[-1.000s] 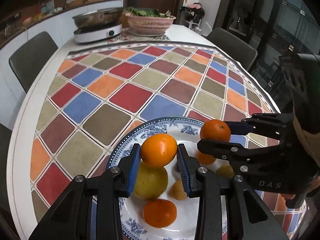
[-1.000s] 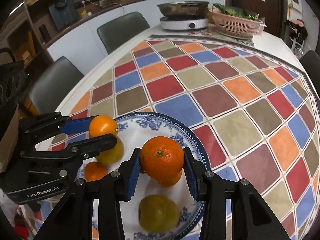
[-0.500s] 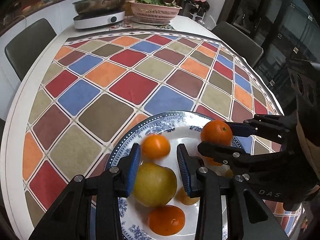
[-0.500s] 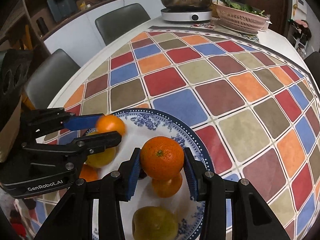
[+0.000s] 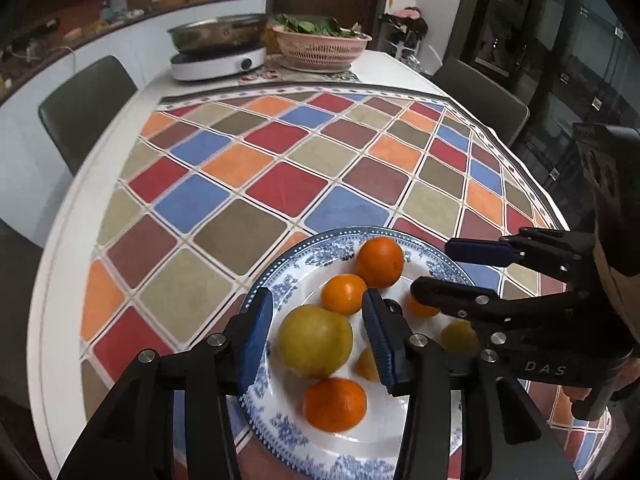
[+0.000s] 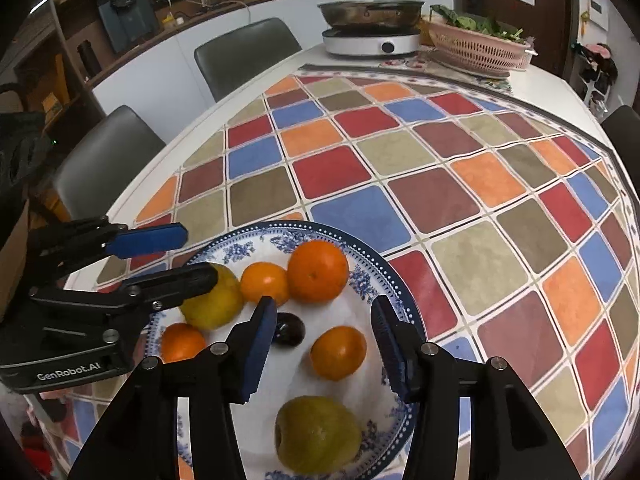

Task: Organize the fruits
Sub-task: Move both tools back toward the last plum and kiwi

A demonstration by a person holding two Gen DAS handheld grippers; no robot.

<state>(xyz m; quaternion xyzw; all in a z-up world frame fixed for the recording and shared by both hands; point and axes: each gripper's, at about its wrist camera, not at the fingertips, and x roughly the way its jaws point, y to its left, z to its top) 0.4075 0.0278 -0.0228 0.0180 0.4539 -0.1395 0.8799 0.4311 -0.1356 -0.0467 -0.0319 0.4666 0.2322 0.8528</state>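
A white table (image 5: 60, 240) carries a checked cloth (image 5: 280, 168). Grey chairs (image 6: 244, 54) stand around it. Far off, a counter (image 6: 168, 64) runs under dark shelves (image 6: 100, 8).

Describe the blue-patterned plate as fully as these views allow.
The plate is round and white, looks ceramic, with a blue floral band and dotted rim. It lies flat on the checked tablecloth at the table's near edge. It holds oranges, two yellow-green fruits and one small dark fruit. Both grippers hang over it, jaws opening, gripping nothing.
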